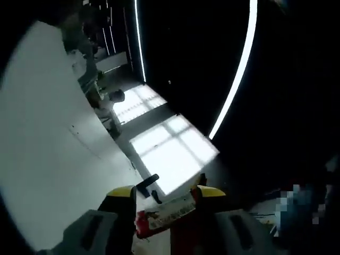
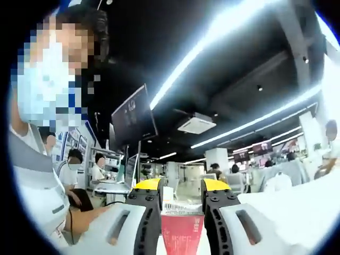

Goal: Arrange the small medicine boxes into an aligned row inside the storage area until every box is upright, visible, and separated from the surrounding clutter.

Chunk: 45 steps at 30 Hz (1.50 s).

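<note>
Presently, your left gripper pinches a red-and-white medicine box crosswise between its jaws. Your right gripper clamps a second red box upright. Both appear lifted clear of clutter for carrying.

In the left gripper view, a pale, broad curved surface takes up the left side, and bright window-shaped patches of light lie on a dark floor beside it. A thin white light strip arcs across the darkness above. In the right gripper view, long white ceiling light bars run overhead, a dark flat monitor hangs tilted at left, and seated people work at distant desks.
</note>
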Motion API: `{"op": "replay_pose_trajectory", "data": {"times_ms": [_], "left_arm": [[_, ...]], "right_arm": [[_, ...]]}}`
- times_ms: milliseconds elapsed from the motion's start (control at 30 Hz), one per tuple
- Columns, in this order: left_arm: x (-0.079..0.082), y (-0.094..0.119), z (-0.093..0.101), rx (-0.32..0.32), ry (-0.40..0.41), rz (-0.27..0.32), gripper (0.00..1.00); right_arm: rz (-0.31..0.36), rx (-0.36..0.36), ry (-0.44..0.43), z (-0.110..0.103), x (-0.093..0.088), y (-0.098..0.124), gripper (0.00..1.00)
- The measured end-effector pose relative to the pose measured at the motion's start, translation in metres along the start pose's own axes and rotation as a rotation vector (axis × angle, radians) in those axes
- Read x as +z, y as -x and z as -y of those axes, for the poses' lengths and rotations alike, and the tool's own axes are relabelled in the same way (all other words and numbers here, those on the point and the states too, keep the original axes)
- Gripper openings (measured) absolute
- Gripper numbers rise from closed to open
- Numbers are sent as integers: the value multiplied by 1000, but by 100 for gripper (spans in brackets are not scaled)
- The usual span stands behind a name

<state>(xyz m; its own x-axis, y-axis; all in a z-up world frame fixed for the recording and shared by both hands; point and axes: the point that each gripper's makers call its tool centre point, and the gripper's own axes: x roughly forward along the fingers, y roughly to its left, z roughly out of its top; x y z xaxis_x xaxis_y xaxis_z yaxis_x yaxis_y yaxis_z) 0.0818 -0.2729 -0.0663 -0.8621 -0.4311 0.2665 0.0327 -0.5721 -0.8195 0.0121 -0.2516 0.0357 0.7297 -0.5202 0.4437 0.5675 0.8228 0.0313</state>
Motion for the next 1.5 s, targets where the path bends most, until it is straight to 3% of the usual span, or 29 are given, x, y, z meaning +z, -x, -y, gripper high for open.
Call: {"op": "replay_pose_trajectory", "data": {"times_ms": [233,300,433,533,600,800,867,1100,1200,1267,1300,1433,1500], "left_arm": [[-15,-5,6,-11,75,-60,49],[-22,-7,9,-28,103,-79,49],[-33,-12,27,-140,280,-86,49],[-40,-15,38,-205,362,-105,45],[-35,-13,46,-269,404,-115,36],[-3,-2,36,-269,428,-11,28],[2,0,30,-251,418,8,29],[2,3,18,-204,393,-4,24],[11,6,11,-177,383,25,22],[21,8,10,-192,367,61,16],[23,9,4,-158,322,68,16],[36,12,4,-171,312,118,16],[39,11,4,-165,284,131,15]], "right_arm": [[190,-1,-73,1,47,-1,26],[207,8,-83,0,52,-2,26],[219,36,-109,-6,52,-6,26],[225,57,-137,-8,49,-5,26],[224,74,-143,-11,47,-4,27],[243,147,-99,-25,43,13,27],[234,187,-61,-35,38,19,27],[200,211,11,-46,19,31,28],[101,193,12,-43,-3,33,28],[60,182,-1,-42,-12,35,17],[55,174,-4,-41,-13,35,15],[31,126,-145,-27,-19,40,21],[-23,95,-195,-23,-32,41,22]]}}
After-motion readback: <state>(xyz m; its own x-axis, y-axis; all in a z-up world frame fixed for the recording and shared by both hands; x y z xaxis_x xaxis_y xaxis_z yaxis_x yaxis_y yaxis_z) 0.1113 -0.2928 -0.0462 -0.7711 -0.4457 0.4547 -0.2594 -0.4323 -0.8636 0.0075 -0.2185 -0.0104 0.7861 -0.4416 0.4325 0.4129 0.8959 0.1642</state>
